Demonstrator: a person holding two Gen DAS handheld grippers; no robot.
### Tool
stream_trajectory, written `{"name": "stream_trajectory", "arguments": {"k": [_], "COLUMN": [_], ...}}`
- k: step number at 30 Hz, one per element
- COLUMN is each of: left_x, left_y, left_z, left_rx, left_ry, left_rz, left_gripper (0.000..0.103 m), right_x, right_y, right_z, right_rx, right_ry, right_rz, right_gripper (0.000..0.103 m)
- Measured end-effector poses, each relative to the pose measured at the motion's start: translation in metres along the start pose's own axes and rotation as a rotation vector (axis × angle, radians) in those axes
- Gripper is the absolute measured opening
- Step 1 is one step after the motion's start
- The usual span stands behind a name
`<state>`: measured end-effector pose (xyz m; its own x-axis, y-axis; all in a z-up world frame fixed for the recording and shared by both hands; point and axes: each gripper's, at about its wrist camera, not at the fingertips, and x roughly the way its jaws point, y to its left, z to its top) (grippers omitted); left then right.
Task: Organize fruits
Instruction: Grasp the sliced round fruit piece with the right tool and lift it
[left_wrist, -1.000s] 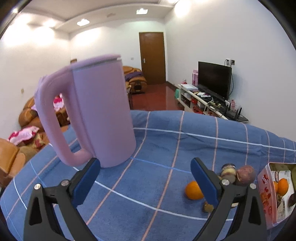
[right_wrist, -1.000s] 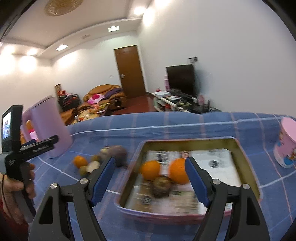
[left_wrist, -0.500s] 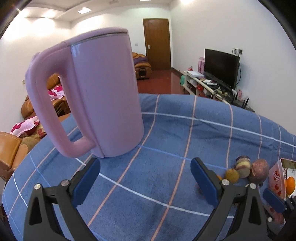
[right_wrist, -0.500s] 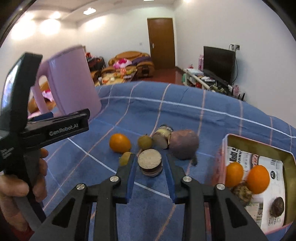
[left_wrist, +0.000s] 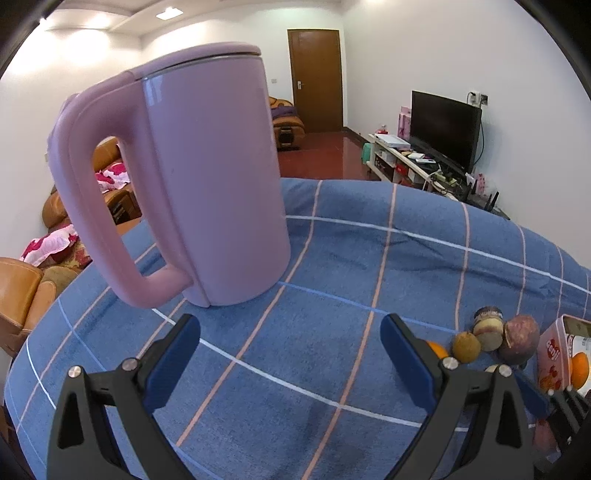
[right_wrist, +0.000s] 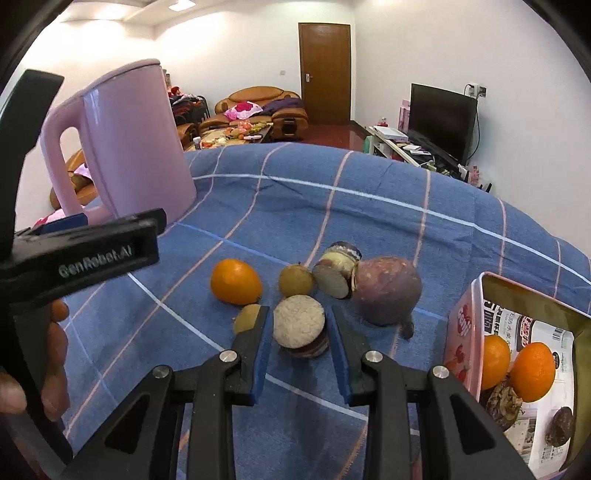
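My right gripper is shut on a cut fruit half with a pale flat face, low over the blue checked cloth. Around it lie an orange, two small yellow-brown fruits, another cut half and a round purple fruit. A pink tin tray at the right holds two oranges and dark fruits. My left gripper is open and empty above bare cloth, in front of the kettle; the fruit cluster lies to its right.
A tall pink kettle stands on the cloth at the left, also in the right wrist view. The left gripper's body and the hand holding it fill the left of the right wrist view. Beyond the table are a sofa, a TV and a door.
My right gripper swung left from over the tin tray to the fruit cluster and closed on the cut fruit half. My left gripper moved closer to the kettle and stayed open.
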<state>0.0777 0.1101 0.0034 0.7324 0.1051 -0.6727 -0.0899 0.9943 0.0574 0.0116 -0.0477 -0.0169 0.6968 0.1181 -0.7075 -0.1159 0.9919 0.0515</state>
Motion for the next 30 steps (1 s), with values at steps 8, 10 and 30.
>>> {"name": "stream_trajectory", "arguments": {"k": [8,10,30], "left_x": [-0.001,0.0,-0.003], "left_y": [-0.005,-0.005,-0.004], "left_z": [-0.001,-0.001,-0.001], "left_rx": [0.017,0.017,0.012], "left_ry": [-0.003,0.003,0.008], "left_rz": [-0.01,-0.007,-0.026], "left_gripper": [0.1,0.1,0.1], "right_x": [0.001,0.001,0.016], "right_y": [0.002,0.005,0.003], "right_z": [0.002,0.002,0.002], "right_rx": [-0.018,-0.033,0.011], "right_ry": [0.005,0.0,0.051], "right_rz": [0.007,-0.001,0.06], "right_gripper": [0.032,0.032,0.036]}}
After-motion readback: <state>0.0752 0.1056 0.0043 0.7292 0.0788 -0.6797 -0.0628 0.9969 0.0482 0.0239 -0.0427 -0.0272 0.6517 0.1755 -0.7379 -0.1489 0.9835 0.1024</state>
